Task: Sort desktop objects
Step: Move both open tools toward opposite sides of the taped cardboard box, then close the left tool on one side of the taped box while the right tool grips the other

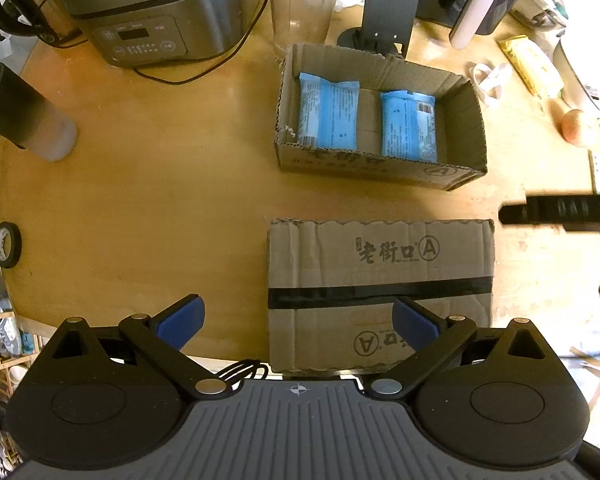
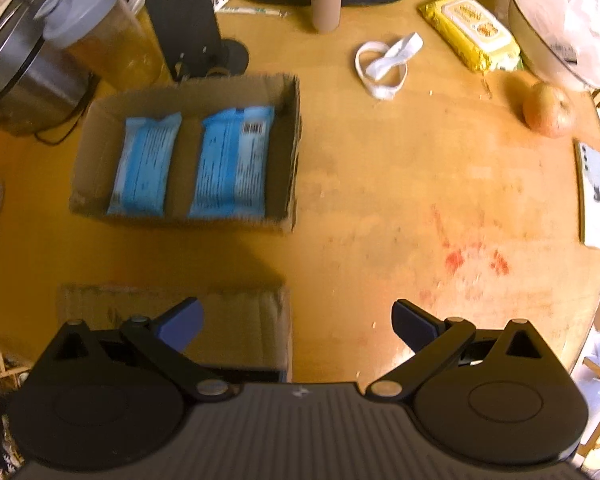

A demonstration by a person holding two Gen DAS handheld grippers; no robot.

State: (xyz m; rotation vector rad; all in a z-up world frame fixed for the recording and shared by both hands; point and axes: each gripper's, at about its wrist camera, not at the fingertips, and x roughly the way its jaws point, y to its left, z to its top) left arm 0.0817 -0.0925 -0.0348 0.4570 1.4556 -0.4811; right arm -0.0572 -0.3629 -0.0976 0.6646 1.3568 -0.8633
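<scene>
Wooden round table [image 1: 140, 184] carries everything; heavily cluttered along the far edge. Largest item there: steel multicooker [image 1: 156, 12] with its cord trailing onto the wood, then a lidded clear jug [image 1: 304, 0] beside it, and a black stand [image 1: 384, 16] right behind the open box.

Closed cardboard box [image 1: 380, 296], taped with a black strip, sits at the near edge, partly overhanging it in the left wrist view. Open cardboard box [image 1: 380, 120] sits just beyond it, apart from it. Two blue snack packets [image 1: 328, 114] [image 1: 408, 126] lie flat inside, side by side, printed side up. So sorted items are already in the open box.

Loose stuff not in the box, right side: yellow wet-wipes pack [image 2: 470, 32], apple [image 2: 548, 110], white strap [image 2: 384, 64], phone [image 2: 594, 196] at the table rim. Left side: black tape roll [image 1: 6, 244].

Left gripper [image 1: 298, 322]: fingers spread wide, nothing between them, hovering over the closed box. Right gripper [image 2: 296, 322]: fingers also spread, empty, over bare wood and the closed box's corner. Right view is motion-blurred.

Risks, my read:
- Closed box overhangs the edge; a knock from either gripper could tip it off.
- Apple is round, likely rolls or slips out of a two-finger pinch.
- Phone at the rim: a nudge sends it over.
- Strap is limp, may snag on a finger.
</scene>
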